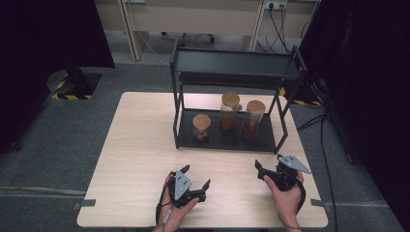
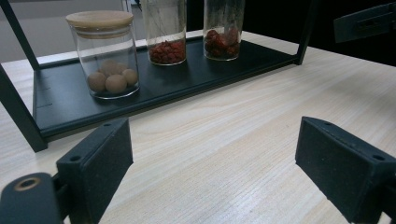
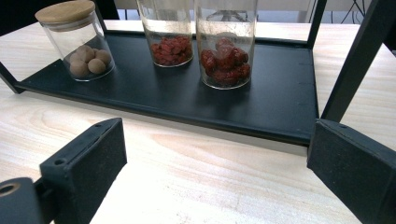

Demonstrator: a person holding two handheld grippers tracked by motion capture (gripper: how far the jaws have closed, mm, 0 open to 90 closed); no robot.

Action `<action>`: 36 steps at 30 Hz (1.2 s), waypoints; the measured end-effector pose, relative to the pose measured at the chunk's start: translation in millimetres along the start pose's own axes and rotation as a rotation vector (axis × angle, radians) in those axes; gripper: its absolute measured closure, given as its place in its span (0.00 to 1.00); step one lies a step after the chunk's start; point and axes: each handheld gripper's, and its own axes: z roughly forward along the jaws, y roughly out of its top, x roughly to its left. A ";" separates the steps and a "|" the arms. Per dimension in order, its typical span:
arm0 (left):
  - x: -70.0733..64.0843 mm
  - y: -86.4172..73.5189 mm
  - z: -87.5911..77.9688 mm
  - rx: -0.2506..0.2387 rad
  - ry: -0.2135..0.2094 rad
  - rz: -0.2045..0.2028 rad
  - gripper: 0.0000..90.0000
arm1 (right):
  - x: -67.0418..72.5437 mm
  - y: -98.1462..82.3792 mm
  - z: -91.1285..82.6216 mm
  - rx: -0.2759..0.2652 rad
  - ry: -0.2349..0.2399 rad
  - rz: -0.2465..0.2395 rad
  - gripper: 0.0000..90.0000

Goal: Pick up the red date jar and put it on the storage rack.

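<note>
Resting low over the near part of the wooden table (image 1: 140, 145), the left gripper (image 1: 197, 180) sits in the person's left hand with its jaws spread wide and nothing between them; its own view shows bare tabletop in the gap. The right gripper (image 1: 269, 169), held in the right hand near the table's right edge, also has its jaws standing wide apart and empty. Both point toward the black two-tier rack (image 1: 232, 65) at the far side of the table. On the rack's bottom shelf stand three glass jars with wooden lids: a short jar of pale round balls (image 2: 106, 56) on the left, a tall jar of small red berries (image 3: 168, 35) in the middle, and a tall jar of larger dark red fruit (image 3: 225, 44) on the right. All three jars stand upright, apart from one another and well apart from both grippers.
</note>
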 end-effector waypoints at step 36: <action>0.0 0.0 0.0 0.000 0.001 0.000 0.12 | -7.4 -18.0 -17.6 0.019 -0.009 0.004 0.05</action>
